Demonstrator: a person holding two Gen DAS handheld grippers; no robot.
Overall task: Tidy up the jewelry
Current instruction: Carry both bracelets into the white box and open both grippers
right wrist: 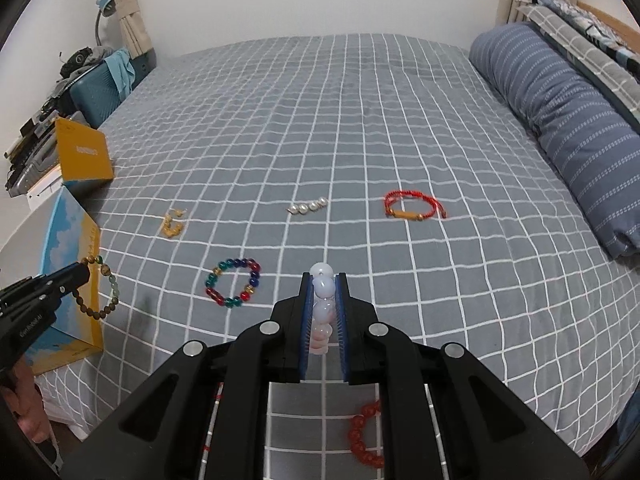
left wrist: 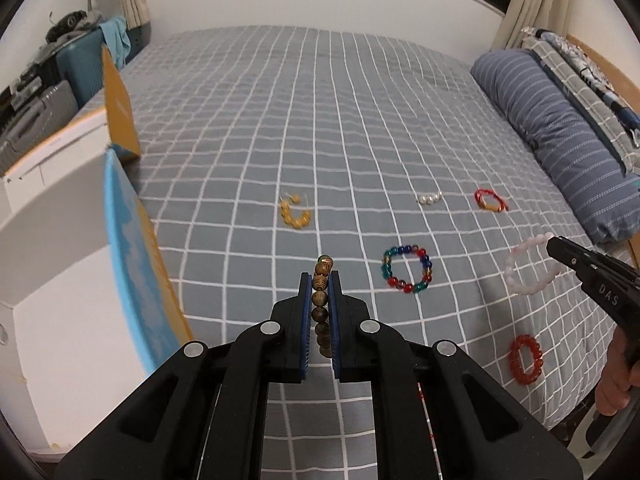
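Two bracelets hang gripped above the grey checked bedspread: left gripper clamps brown wooden beads, right gripper pale pink beads. Five pieces (one multicoloured) lie below.

We read "DAS" in pale letters on the black body of the right gripper; other print stays illegible.

Open bedspread ahead; box blocks left, pillow right.
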